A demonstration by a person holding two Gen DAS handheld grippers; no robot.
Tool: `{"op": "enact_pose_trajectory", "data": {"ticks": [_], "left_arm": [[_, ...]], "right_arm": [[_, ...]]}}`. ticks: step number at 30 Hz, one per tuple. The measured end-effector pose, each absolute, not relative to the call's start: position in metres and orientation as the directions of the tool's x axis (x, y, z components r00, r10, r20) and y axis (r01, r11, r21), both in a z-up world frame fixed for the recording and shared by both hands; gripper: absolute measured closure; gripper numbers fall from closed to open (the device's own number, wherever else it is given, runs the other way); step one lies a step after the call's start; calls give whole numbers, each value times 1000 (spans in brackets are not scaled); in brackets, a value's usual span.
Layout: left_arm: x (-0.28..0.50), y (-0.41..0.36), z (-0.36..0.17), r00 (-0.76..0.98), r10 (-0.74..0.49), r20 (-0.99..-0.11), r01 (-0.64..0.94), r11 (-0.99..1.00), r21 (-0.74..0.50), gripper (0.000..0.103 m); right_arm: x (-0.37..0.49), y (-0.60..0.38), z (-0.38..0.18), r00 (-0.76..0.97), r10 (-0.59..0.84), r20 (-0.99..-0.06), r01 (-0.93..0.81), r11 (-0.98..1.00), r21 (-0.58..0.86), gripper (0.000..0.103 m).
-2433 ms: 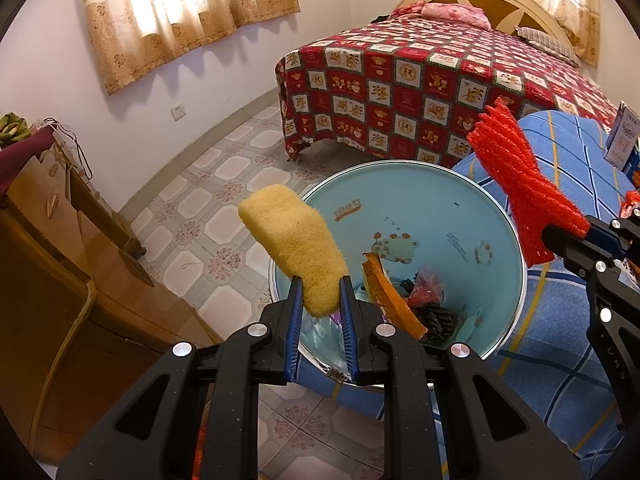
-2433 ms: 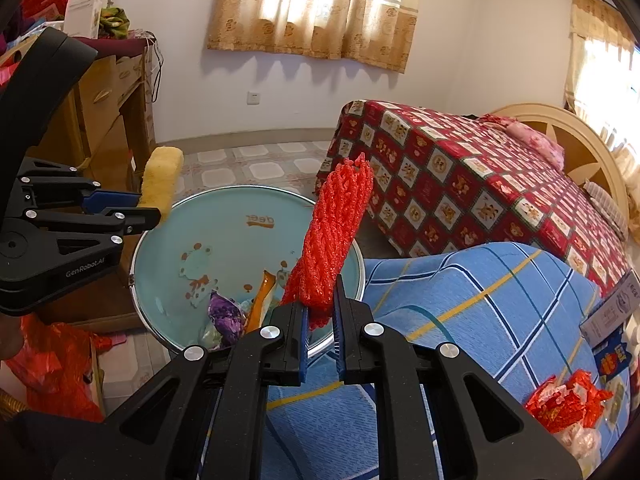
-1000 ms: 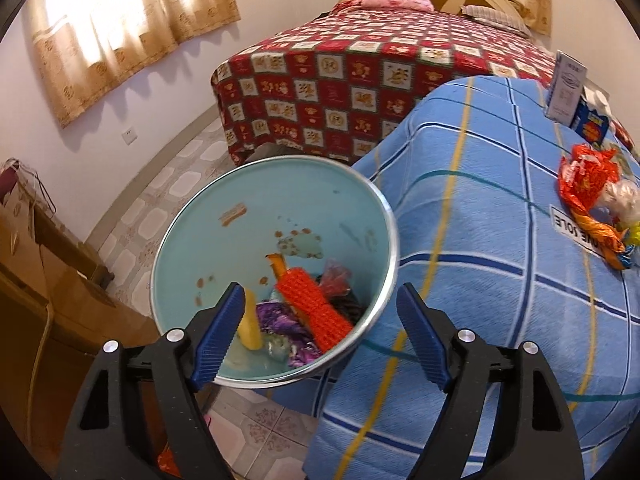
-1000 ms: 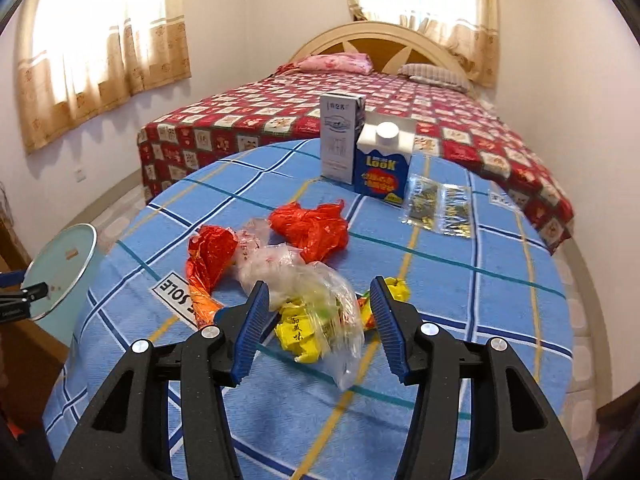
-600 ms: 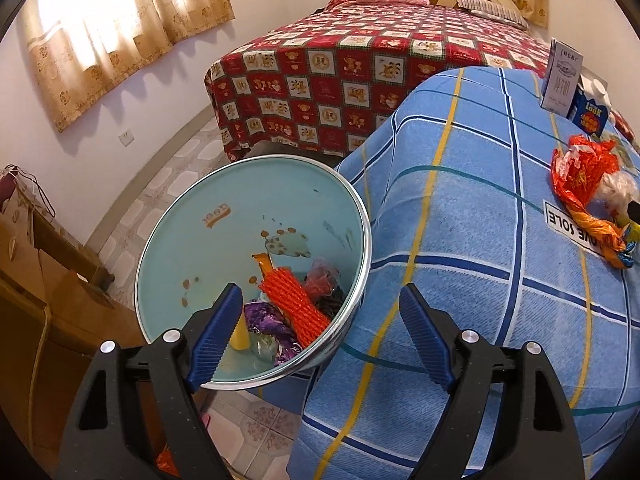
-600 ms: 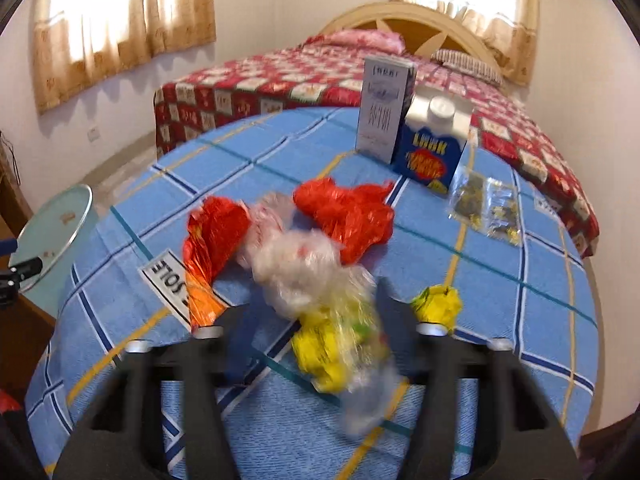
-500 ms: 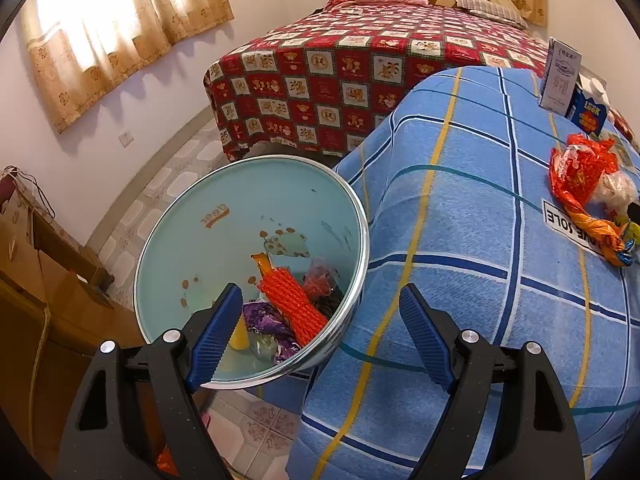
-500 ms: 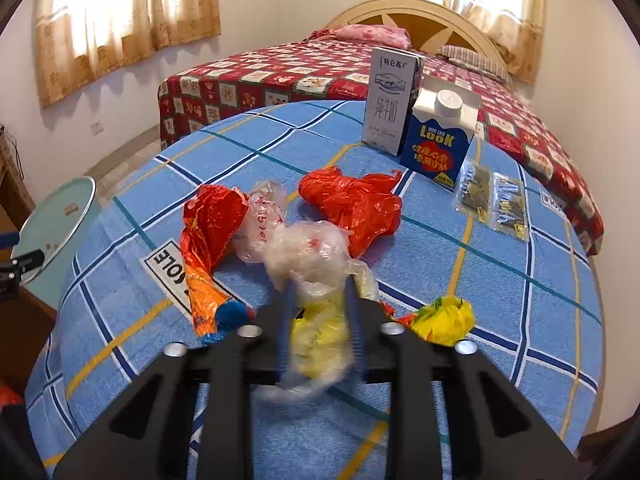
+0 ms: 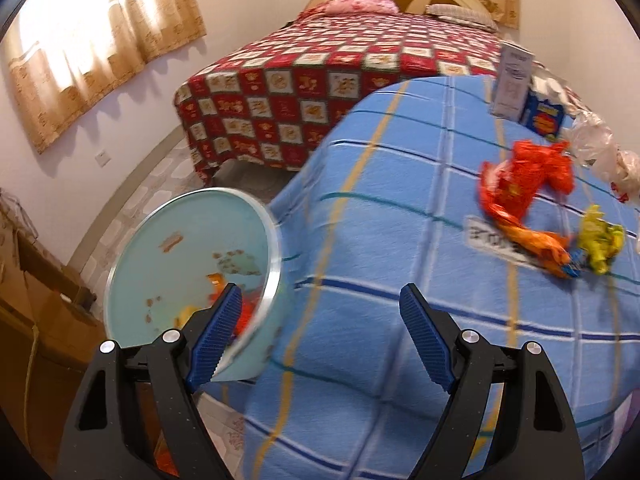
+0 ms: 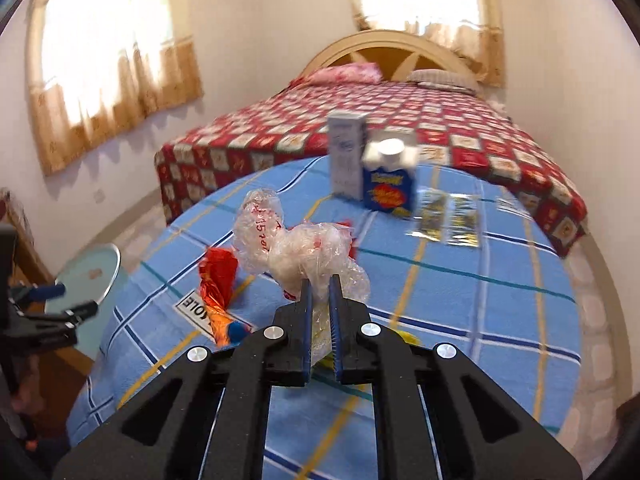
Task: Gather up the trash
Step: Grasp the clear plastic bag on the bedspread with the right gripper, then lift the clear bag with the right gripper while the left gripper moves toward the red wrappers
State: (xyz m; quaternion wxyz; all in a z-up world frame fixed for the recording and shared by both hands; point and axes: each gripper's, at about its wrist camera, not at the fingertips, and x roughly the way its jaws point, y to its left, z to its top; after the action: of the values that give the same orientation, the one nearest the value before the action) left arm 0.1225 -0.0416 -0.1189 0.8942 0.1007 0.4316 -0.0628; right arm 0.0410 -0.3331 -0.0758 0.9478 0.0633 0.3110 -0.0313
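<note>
My right gripper (image 10: 320, 292) had just clamped the clear plastic bag (image 10: 304, 252); my left gripper (image 9: 320, 320) gaped empty. I judged lifting clear before swinging toward the bin (image 9: 132, 264) at the table's edge wisest.

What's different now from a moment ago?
The right gripper has just closed on the clear plastic bag and lifted it off the blue tablecloth. The left gripper, open and empty, has swung from the bin toward the table. The cartons and red wrapper haven't moved.

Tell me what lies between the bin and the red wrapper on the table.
Only bare blue checked tablecloth lies between bin and red wrapper, in the left wrist view.
</note>
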Motion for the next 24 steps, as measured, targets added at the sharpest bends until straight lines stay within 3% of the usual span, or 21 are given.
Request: {"op": "enact_pose_trajectory", "data": {"ticks": [15, 24], "left_arm": [[114, -169, -117, 591, -124, -797, 334, 937, 101, 21], [119, -216, -142, 555, -88, -827, 345, 929, 132, 12]], "right_arm": [[-20, -419, -93, 775, -229, -589, 354, 930, 103, 94], [-32, -447, -120, 772, -203, -602, 373, 912, 170, 94]]}}
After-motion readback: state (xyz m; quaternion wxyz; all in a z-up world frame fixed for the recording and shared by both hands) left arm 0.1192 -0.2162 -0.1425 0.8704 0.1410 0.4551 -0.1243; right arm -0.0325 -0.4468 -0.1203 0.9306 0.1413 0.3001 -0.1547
